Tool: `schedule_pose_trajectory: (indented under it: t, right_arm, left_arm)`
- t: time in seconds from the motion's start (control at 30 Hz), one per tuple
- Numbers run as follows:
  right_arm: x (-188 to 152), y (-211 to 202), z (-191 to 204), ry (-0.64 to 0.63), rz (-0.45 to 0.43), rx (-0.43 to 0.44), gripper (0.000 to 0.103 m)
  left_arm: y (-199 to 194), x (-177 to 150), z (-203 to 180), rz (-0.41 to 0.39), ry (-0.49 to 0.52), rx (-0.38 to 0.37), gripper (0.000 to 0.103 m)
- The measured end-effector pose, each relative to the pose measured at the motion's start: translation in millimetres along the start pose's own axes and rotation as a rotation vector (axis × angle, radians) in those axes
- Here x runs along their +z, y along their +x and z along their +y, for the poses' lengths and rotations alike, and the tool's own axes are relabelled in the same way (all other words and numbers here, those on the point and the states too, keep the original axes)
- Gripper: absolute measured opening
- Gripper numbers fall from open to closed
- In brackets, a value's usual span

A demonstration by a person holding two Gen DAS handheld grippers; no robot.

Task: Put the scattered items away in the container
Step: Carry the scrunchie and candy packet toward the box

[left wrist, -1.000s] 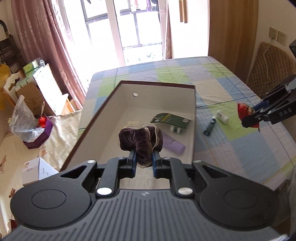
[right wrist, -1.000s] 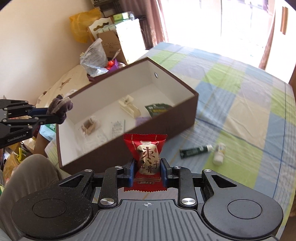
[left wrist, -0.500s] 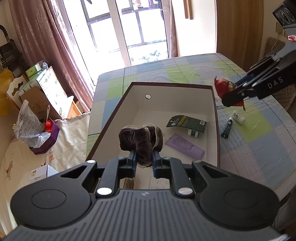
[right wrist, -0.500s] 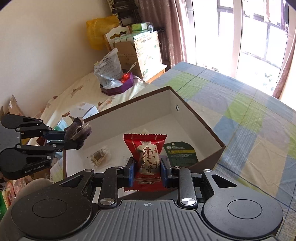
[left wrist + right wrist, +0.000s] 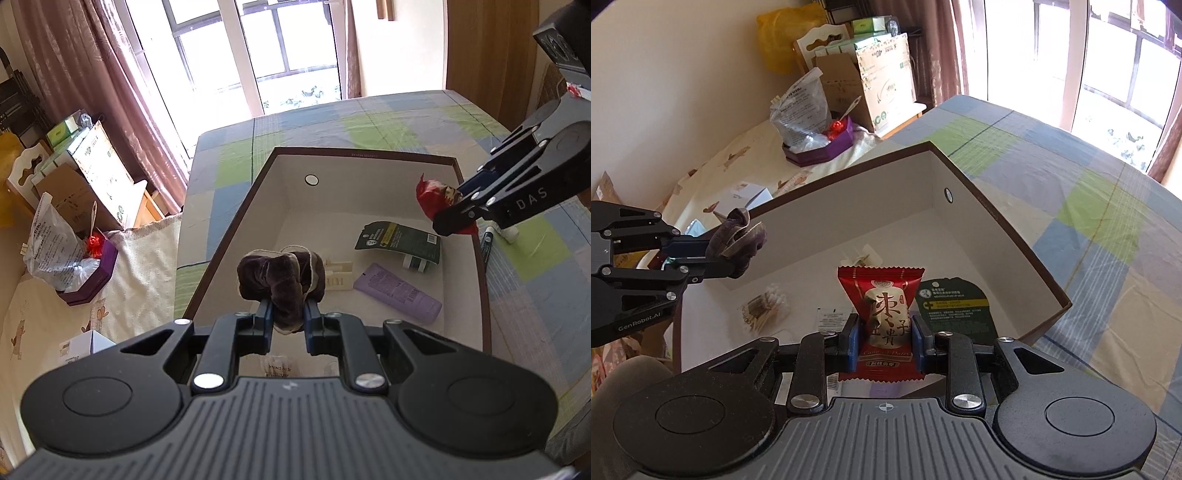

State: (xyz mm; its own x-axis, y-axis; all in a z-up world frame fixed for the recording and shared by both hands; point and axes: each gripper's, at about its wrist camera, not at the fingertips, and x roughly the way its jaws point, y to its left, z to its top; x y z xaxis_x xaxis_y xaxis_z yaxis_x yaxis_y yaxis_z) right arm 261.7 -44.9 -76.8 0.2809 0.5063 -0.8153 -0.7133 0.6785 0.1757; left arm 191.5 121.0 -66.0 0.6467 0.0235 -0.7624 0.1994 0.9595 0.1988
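Observation:
A brown box point(image 5: 364, 156) with a white inside lies open on the checked bedspread. My left gripper point(image 5: 289, 317) is shut on a dark purple velvet scrunchie point(image 5: 282, 277) and hangs over the box's near end. My right gripper point(image 5: 885, 332) is shut on a red date snack packet point(image 5: 882, 314) and hovers above the box's right side; from the left wrist view it shows at the right rim point(image 5: 454, 218). Inside the box lie a dark green sachet point(image 5: 399, 242), a lilac tube point(image 5: 397, 293), a cream clip point(image 5: 338, 275) and a cotton swab pack point(image 5: 762, 310).
Right of the box on the bedspread lie a green tube point(image 5: 487, 242) and a small white bottle point(image 5: 511, 232). Left of the bed are cardboard boxes point(image 5: 92, 166), a plastic bag point(image 5: 51, 243) and a purple tray point(image 5: 92, 280). A knee point(image 5: 631, 376) shows at the lower left.
Both grippers moved in over the box with their loads. The right gripper came from beside the box to above its right side; the left one advanced further over the near end.

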Motion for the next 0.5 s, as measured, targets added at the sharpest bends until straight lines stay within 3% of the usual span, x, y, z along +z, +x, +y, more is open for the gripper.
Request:
schedule_pose_trajectory:
  t: [0.5]
  right_arm:
    - [7,39,-29,0.002,0.022,-0.016,0.031]
  left_arm:
    - [63,6,-4,0.077,0.038,0.026,0.013]
